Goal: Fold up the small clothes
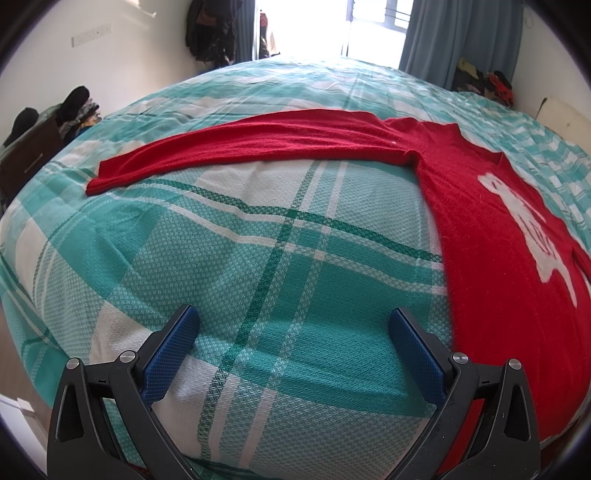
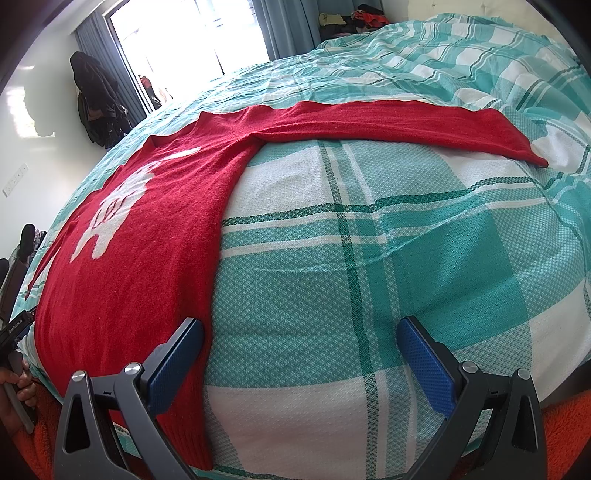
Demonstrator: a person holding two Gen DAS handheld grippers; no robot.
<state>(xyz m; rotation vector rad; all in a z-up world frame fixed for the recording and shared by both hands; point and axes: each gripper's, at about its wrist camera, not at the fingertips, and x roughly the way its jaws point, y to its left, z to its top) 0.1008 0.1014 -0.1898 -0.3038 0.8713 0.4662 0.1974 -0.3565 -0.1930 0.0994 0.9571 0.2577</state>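
A red knit sweater [image 1: 491, 236] with a white motif lies flat, front up, on the bed, both sleeves stretched out sideways. In the left wrist view its left sleeve [image 1: 229, 147] runs to the left, its body at the right. My left gripper [image 1: 293, 325] is open and empty, over bare bedspread beside the sweater's side edge. In the right wrist view the sweater body [image 2: 140, 251] is at the left and the other sleeve [image 2: 399, 125] runs to the right. My right gripper [image 2: 299, 334] is open and empty, its left finger [image 2: 177, 354] over the sweater's side edge.
The bed is covered with a teal, white and green plaid spread [image 1: 280, 251]. A bright window with blue curtains [image 1: 443, 33] is beyond the bed. Dark clothes hang on the wall [image 1: 210, 29]. A dark cabinet [image 1: 29, 155] stands at the left. An orange fleece [image 2: 565, 439] is near the bed's front edge.
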